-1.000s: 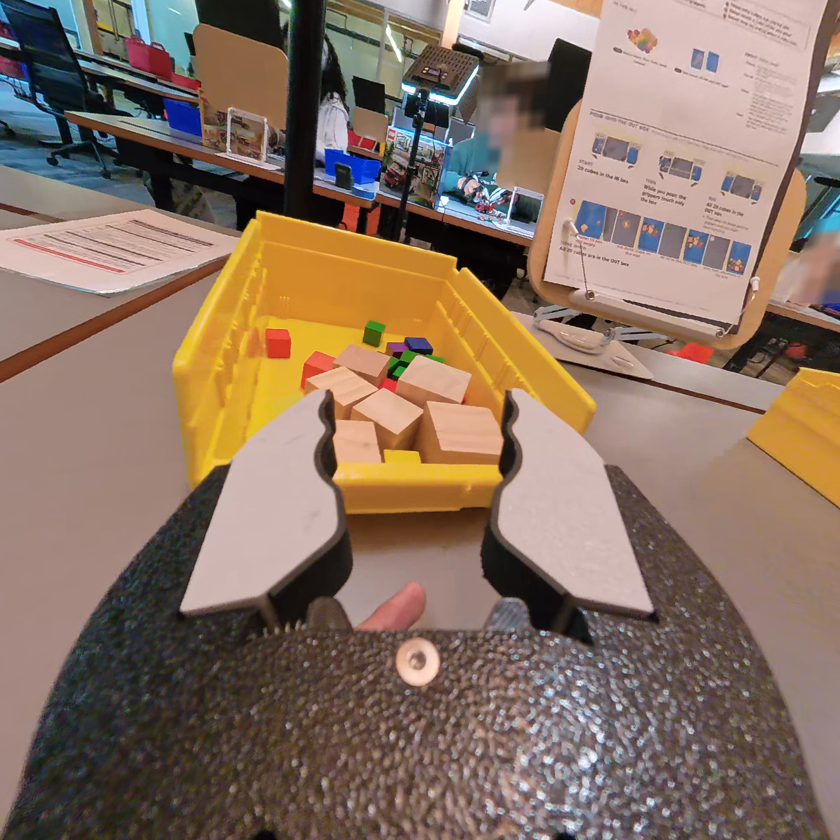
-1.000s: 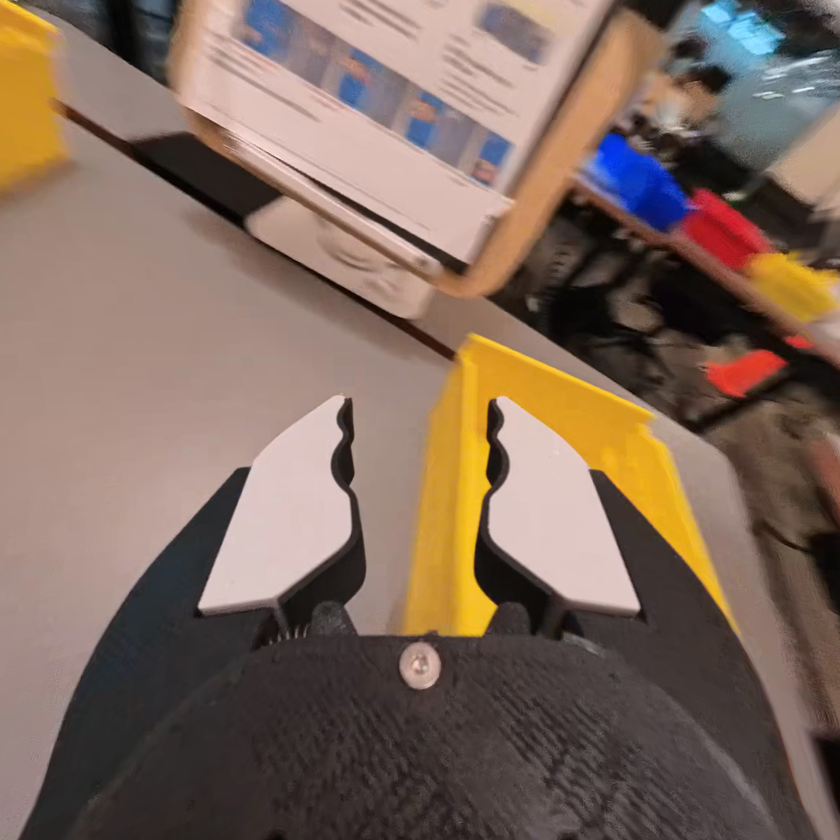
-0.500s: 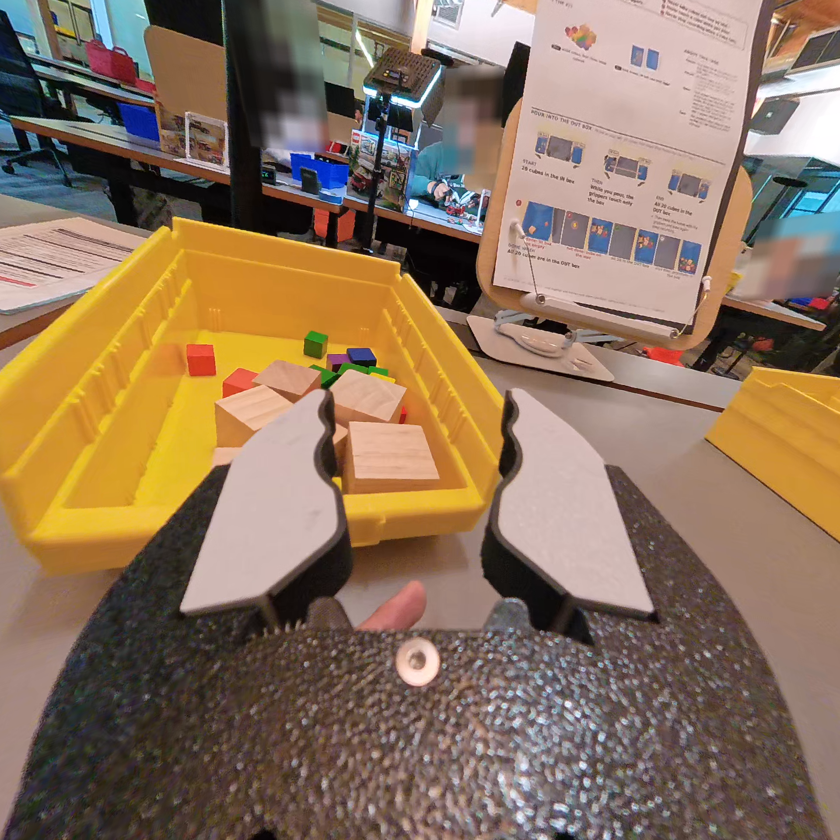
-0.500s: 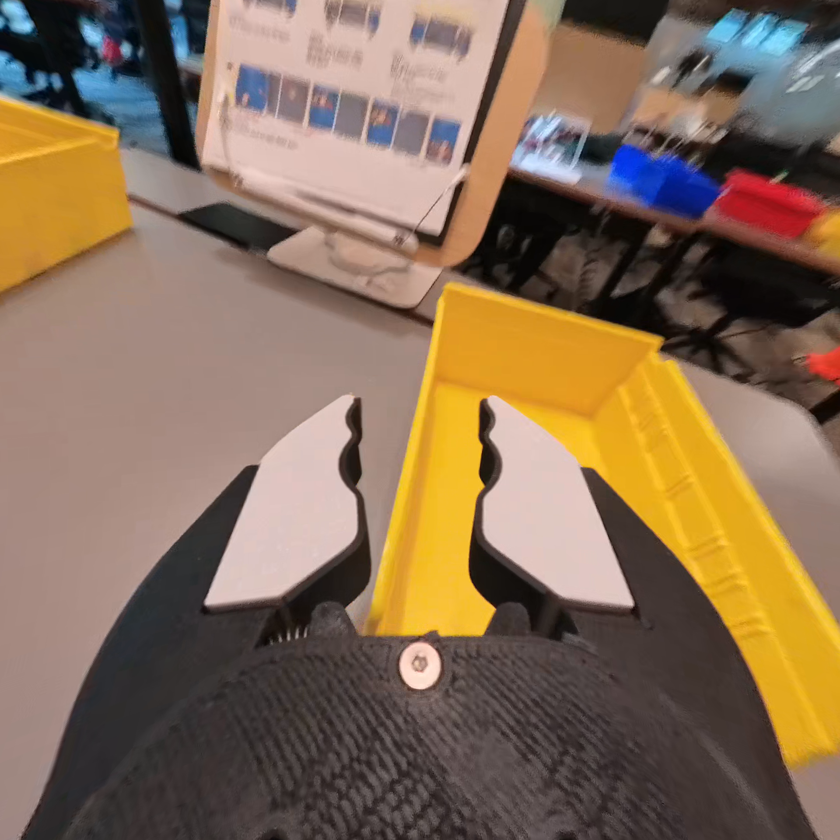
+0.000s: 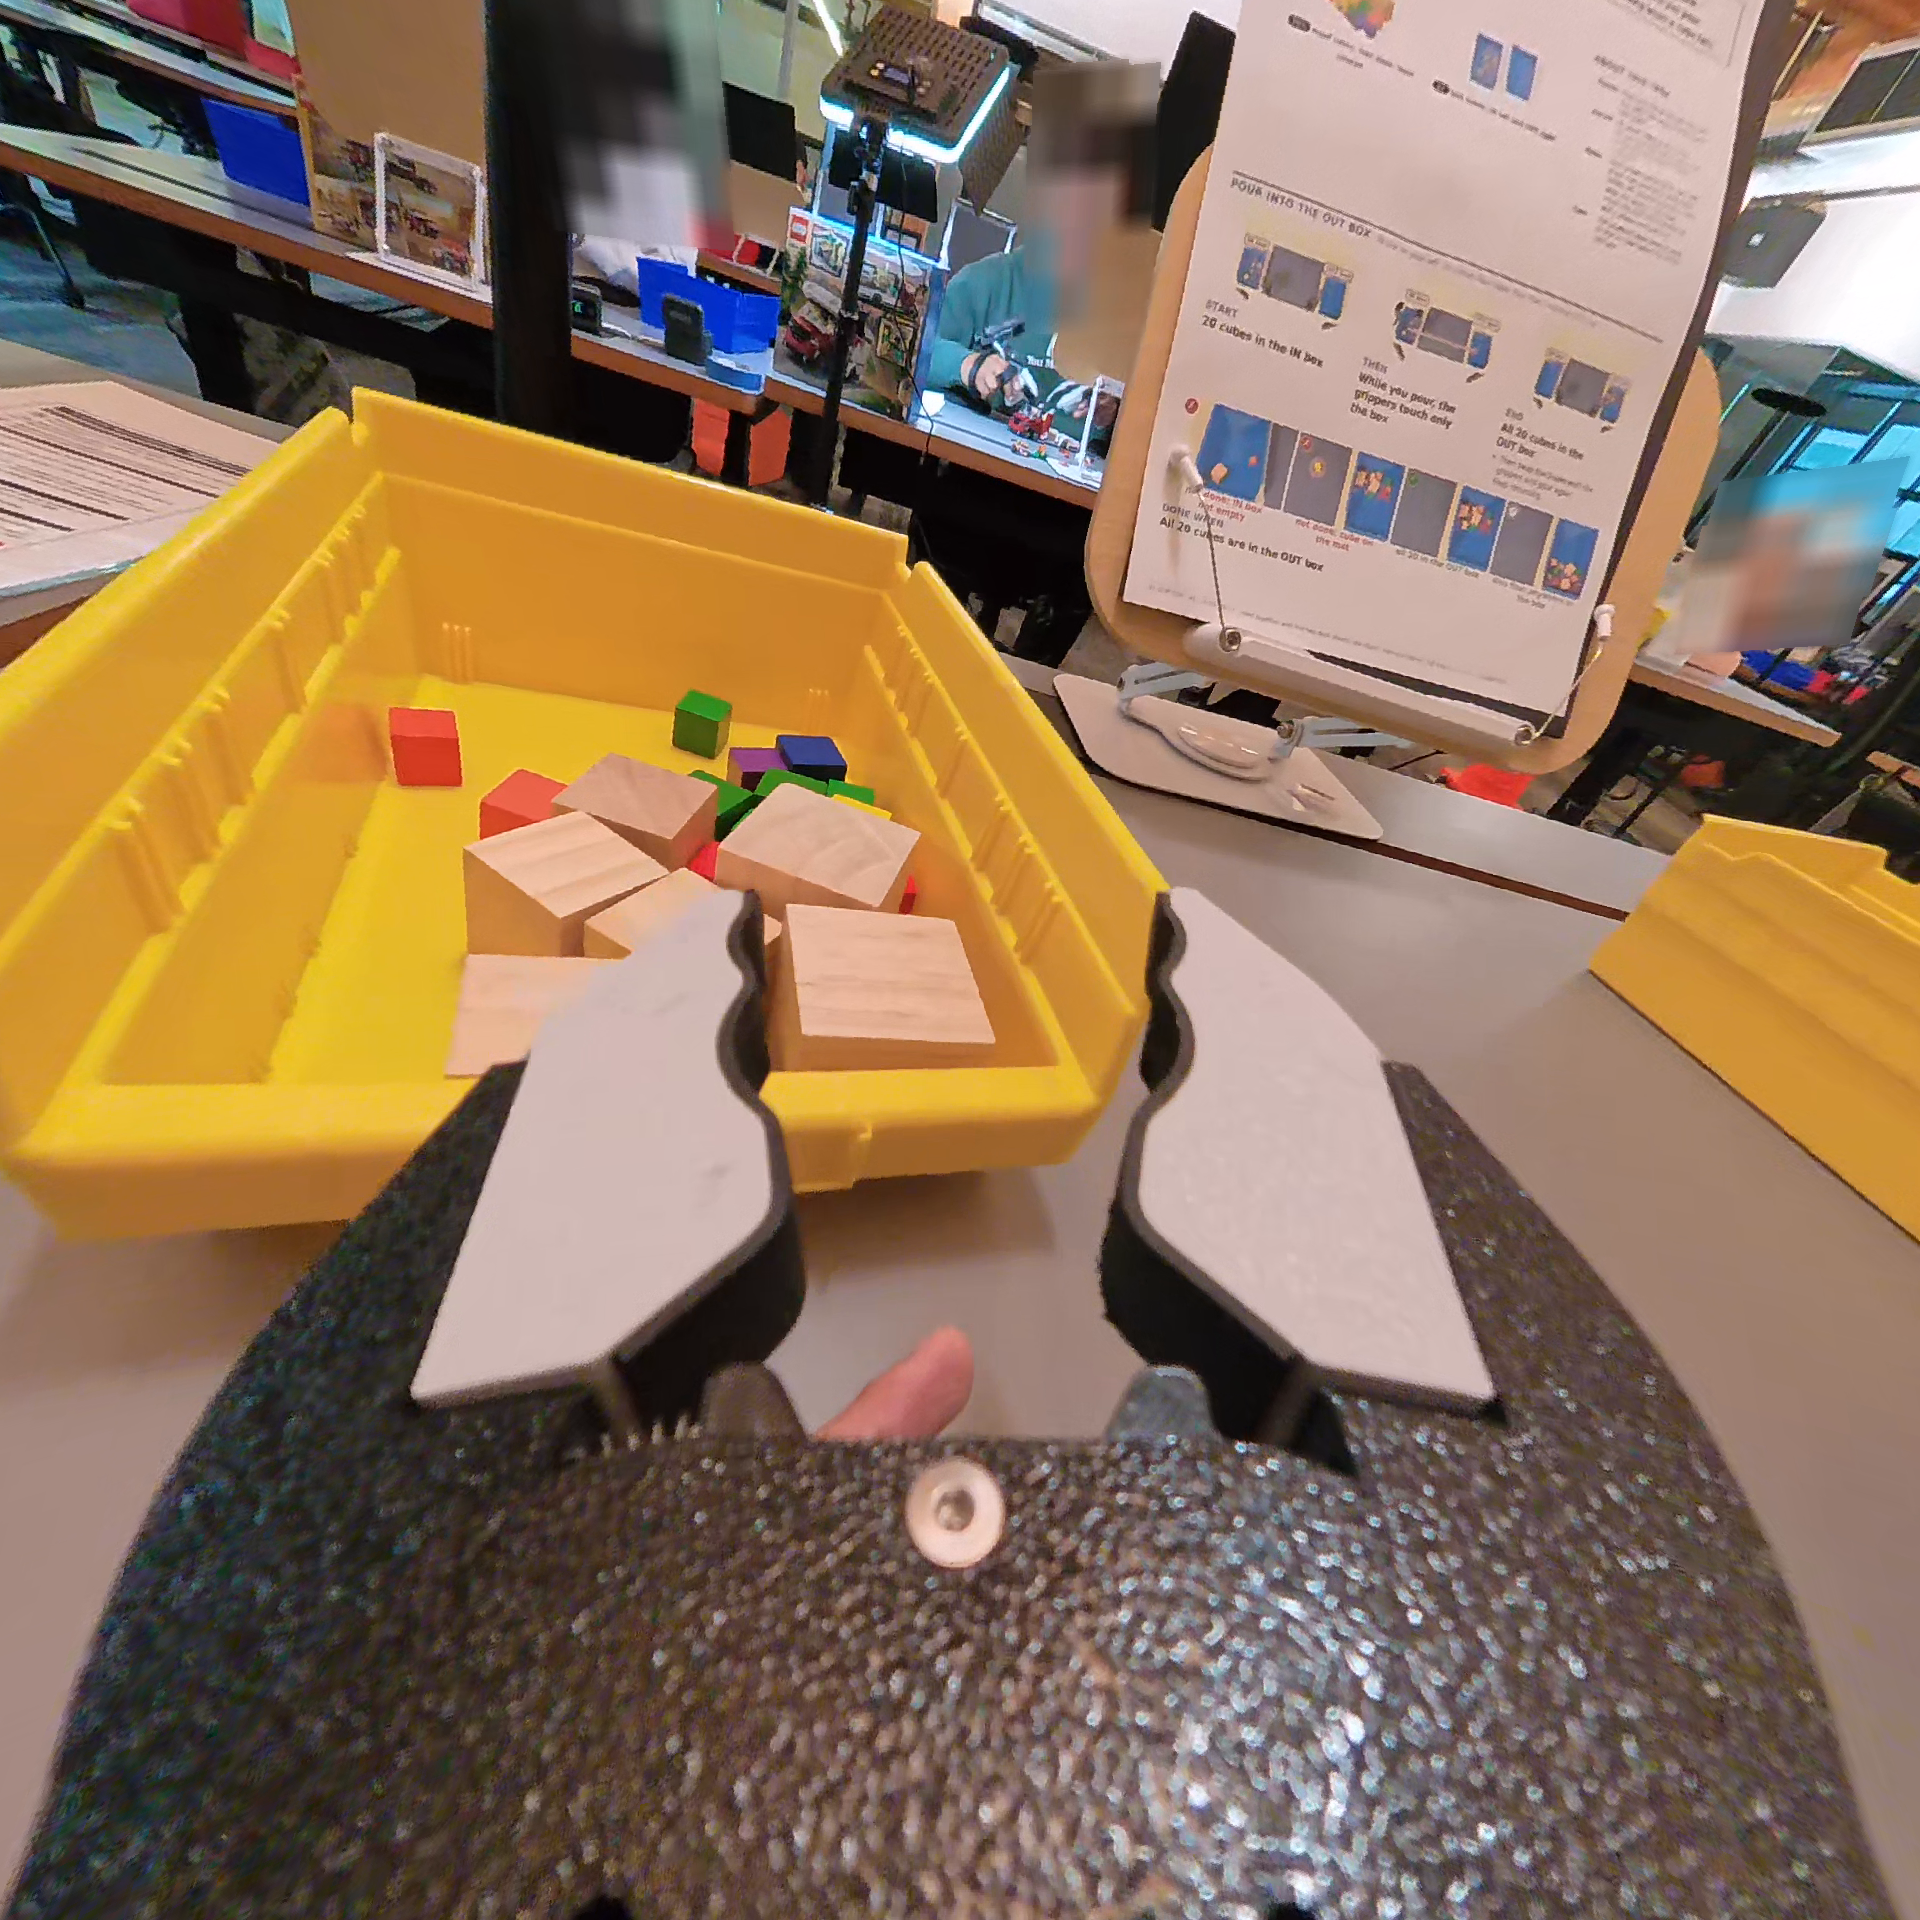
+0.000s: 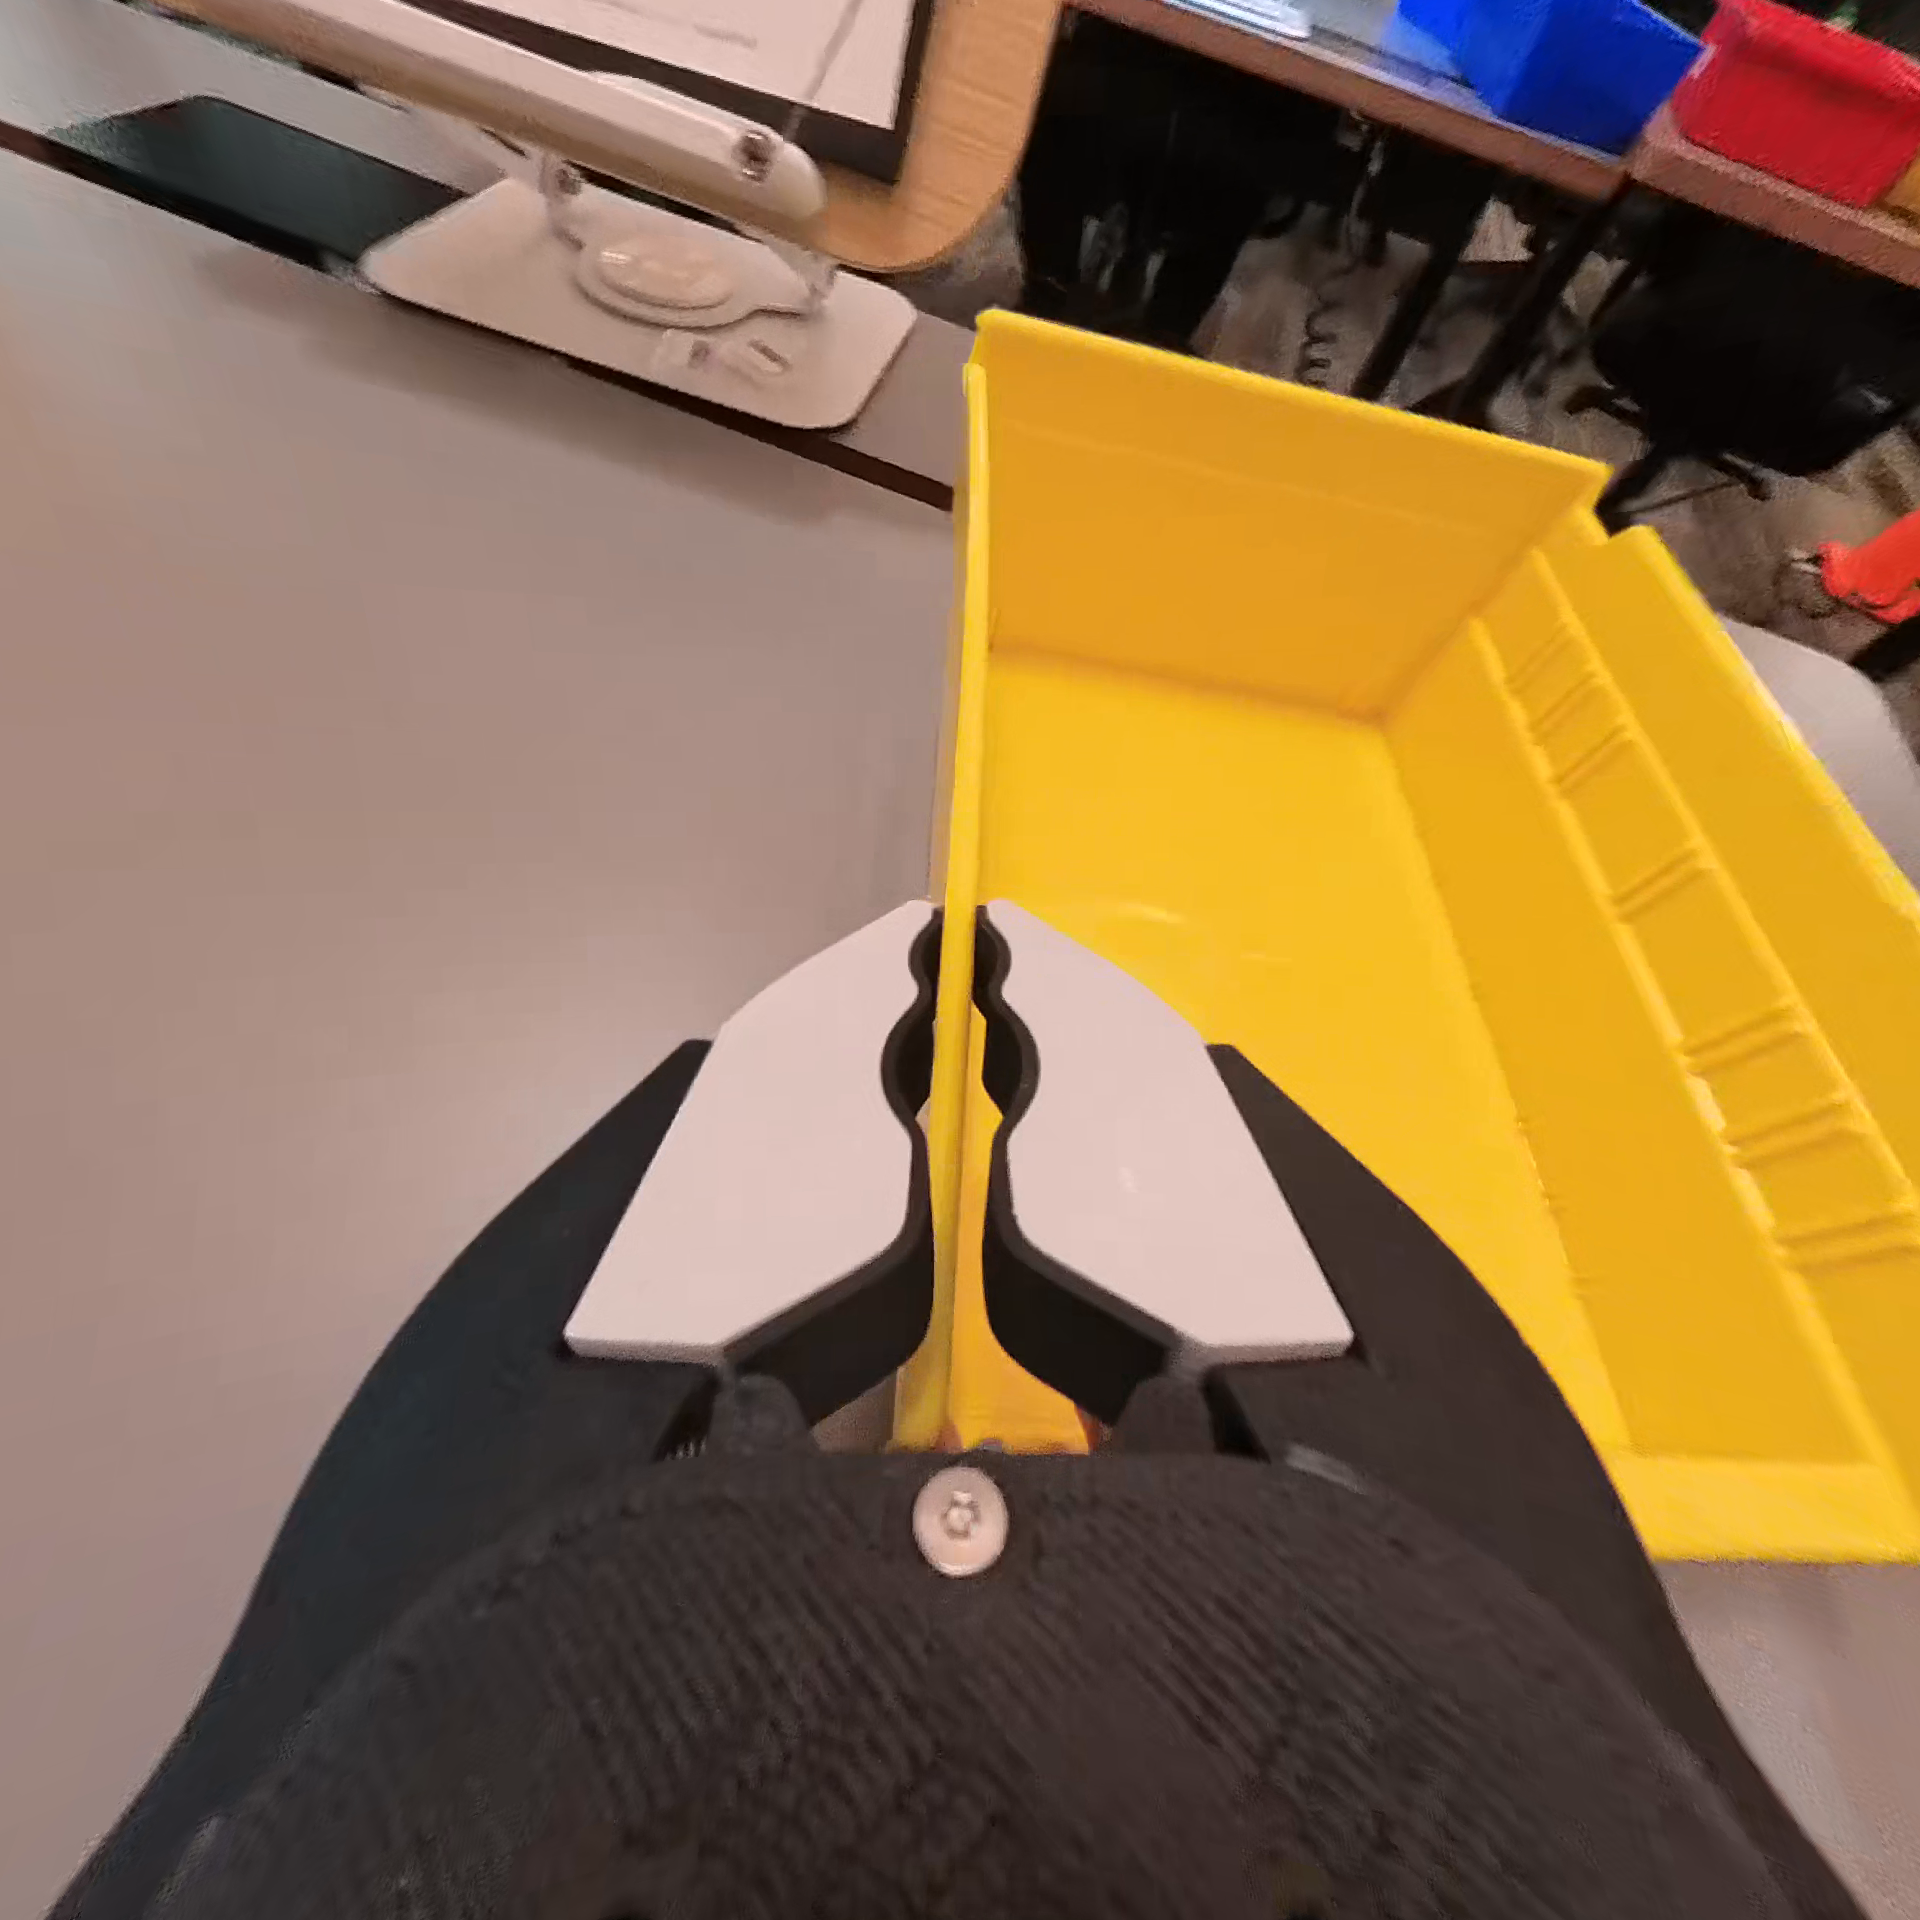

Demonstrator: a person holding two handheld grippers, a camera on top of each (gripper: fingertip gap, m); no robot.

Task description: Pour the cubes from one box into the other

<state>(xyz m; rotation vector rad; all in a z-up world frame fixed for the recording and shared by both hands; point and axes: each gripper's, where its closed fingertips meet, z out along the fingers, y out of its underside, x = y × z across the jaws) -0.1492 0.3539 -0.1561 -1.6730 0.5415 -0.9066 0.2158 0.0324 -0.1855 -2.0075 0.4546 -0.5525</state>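
Note:
A yellow box [image 5: 208, 831] on the grey table holds several large wooden cubes [image 5: 883, 987] and small coloured cubes, among them a red one [image 5: 426, 743] and a green one [image 5: 701, 722]. My left gripper [image 5: 956, 935] is open. Its jaws stand either side of the box's near right corner without gripping it. A second yellow box [image 6: 1247, 540] is empty. It also shows at the right edge of the left wrist view [image 5: 1766, 987]. My right gripper [image 6: 958, 920] is shut on the empty box's left wall.
A wooden stand with an instruction sheet [image 5: 1403, 364] rises at the table's far edge between the boxes, its white base [image 6: 644, 270] near the empty box. A printed paper [image 5: 83, 468] lies far left. Grey table surface [image 6: 416, 727] separates the boxes. Other tables and people are behind.
My right gripper has come down over the empty box's left wall and closed on it. My left gripper has shifted right, toward the full box's near right corner, and stays open.

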